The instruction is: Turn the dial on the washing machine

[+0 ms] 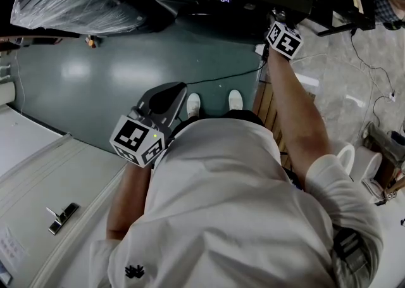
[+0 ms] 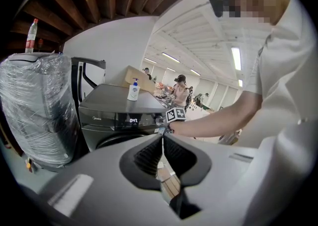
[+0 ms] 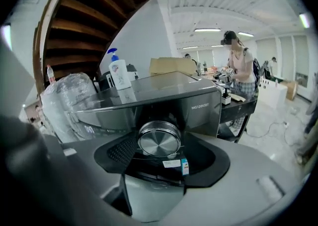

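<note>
My right gripper (image 3: pixel 160 143) is out at one o'clock against the front of the washing machine (image 3: pixel 198 102). Its jaws are closed on the round silver dial (image 3: pixel 159 138), the left pad touching the rim, so I judge the reach and the grip to be done. My left gripper (image 2: pixel 162 143) hangs back near my hip at about nine o'clock, jaws pressed together with nothing in them. I cannot tell from here whether the dial has rotated at all, so I count the twist itself as what is left.
</note>
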Demonstrator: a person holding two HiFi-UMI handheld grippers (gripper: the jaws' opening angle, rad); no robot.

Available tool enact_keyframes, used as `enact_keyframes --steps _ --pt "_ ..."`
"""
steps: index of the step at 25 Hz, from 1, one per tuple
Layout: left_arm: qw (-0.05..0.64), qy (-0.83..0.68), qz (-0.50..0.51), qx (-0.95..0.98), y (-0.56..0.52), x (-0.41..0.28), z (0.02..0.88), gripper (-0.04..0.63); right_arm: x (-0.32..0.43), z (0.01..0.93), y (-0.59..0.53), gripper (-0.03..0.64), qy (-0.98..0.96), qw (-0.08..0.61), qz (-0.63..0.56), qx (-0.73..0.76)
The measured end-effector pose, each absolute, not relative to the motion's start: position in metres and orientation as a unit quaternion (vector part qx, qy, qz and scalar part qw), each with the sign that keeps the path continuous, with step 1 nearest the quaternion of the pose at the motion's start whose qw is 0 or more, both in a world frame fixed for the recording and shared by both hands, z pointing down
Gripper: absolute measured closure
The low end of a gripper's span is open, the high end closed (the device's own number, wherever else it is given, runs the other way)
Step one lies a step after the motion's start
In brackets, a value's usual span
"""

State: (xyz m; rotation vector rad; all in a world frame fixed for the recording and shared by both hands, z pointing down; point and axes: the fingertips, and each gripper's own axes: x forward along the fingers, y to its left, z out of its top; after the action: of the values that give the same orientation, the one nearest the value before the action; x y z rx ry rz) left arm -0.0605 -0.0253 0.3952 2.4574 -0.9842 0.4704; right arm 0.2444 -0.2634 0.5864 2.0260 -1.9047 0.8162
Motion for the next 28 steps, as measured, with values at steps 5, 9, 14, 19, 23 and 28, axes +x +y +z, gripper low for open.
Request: enact_keyframes --steps 5,9,14,19,23,28 --pt "0.225 -0.354 0.172 0.891 -0.026 -0.06 0.396 0.535 0.237 0.58 -0.265 0.316 -0.658 0.19 0.222 0.694" --pt "0.226 -0.353 0.173 0.891 -0.027 -0.06 0.397 0.535 0.232 0.578 -0.267 0.316 -0.663 0.223 0.19 0.689" --pt "0.228 -0.351 0.176 0.891 -0.027 -0.061 0.397 0.535 0.227 0.593 -0.27 0.318 -0.66 0.263 0.178 0.681" --pt "0.227 -0.354 0.179 0.889 -0.029 -0.066 0.398 0.535 0.235 0.598 -0.271 0.342 -0.645 0.26 0.188 0.694" --pt "0.227 -0.354 0.178 0.89 -0.031 -0.067 0.398 0.535 0.238 0.591 -0.269 0.342 -0.642 0.232 0.207 0.701" --pt "0.225 -0.348 0.177 0.893 -0.033 -0.063 0.397 0.535 0.243 0.592 -0.269 0.342 -0.637 0.144 0.268 0.708"
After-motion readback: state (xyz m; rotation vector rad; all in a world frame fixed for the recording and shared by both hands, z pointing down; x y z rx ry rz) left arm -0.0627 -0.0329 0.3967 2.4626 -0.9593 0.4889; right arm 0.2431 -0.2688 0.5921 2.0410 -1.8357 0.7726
